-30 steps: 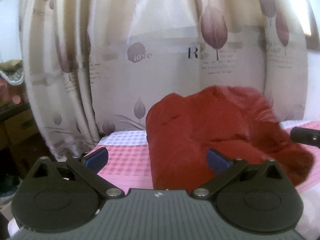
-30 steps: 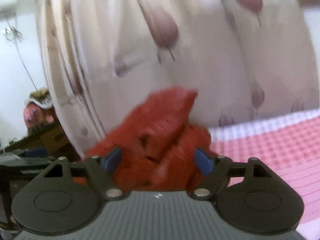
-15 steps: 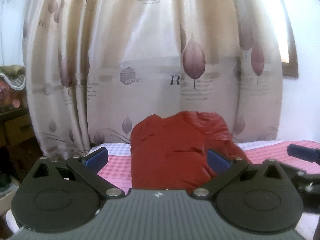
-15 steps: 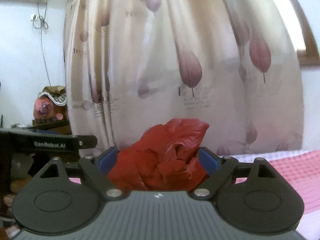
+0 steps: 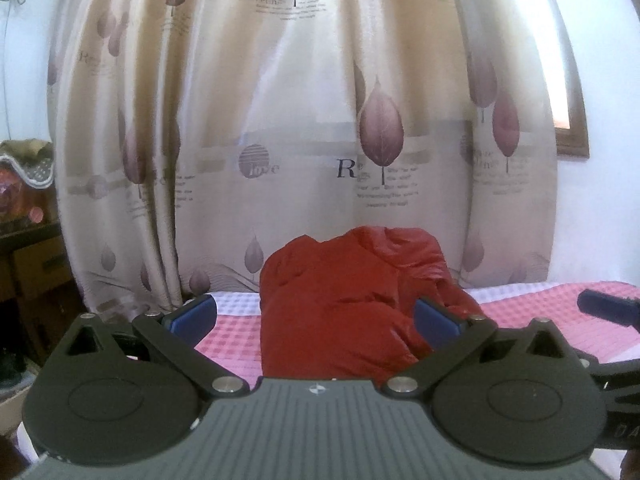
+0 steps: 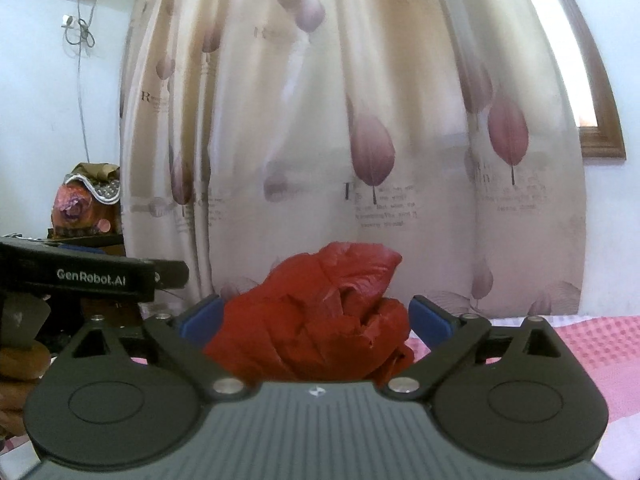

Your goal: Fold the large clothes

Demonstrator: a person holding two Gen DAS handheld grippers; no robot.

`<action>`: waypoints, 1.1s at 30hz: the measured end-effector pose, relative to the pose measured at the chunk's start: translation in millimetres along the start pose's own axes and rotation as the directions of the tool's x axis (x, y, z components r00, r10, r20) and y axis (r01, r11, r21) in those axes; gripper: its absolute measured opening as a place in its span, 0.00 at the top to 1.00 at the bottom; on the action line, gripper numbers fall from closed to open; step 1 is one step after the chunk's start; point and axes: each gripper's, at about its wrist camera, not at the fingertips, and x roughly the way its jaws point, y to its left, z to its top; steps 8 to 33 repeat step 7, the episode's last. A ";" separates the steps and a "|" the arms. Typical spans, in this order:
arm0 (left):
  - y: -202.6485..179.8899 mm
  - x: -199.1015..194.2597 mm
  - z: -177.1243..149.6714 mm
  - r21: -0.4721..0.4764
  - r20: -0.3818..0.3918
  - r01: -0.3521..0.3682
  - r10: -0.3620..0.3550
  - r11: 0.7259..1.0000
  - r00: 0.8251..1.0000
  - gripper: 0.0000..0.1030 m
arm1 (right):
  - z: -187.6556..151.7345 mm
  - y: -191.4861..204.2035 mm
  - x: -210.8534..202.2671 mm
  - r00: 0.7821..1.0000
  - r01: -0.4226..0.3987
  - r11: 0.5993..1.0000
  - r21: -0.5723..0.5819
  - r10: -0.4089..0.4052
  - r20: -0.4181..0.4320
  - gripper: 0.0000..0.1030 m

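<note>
A red garment (image 5: 344,300) lies in a bunched, folded heap on the pink checked bed (image 5: 232,340), close to the curtain. It also shows in the right wrist view (image 6: 320,312). My left gripper (image 5: 314,316) is open and empty, held back from the heap. My right gripper (image 6: 316,318) is open and empty, also short of the garment. The right gripper's fingertip (image 5: 604,306) shows at the right edge of the left wrist view. The left gripper's body (image 6: 96,276) shows at the left of the right wrist view.
A leaf-print curtain (image 5: 304,140) hangs right behind the bed. A dark wooden cabinet (image 5: 28,276) with a covered bundle (image 6: 86,204) stands at the left. A window frame (image 6: 600,136) is at the right. The bed surface (image 6: 600,344) extends to the right.
Both grippers have drawn back and tilted up from the red garment, which has dropped into a settled heap. The garment now looks smaller and lower in both views.
</note>
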 end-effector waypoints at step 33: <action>-0.8 3.8 -3.6 -0.010 -0.040 0.005 -0.006 1.000 0.999 0.00 | -2.1 2.2 -1.5 1.000 0.011 1.000 -0.002 -0.011 -0.012 0.03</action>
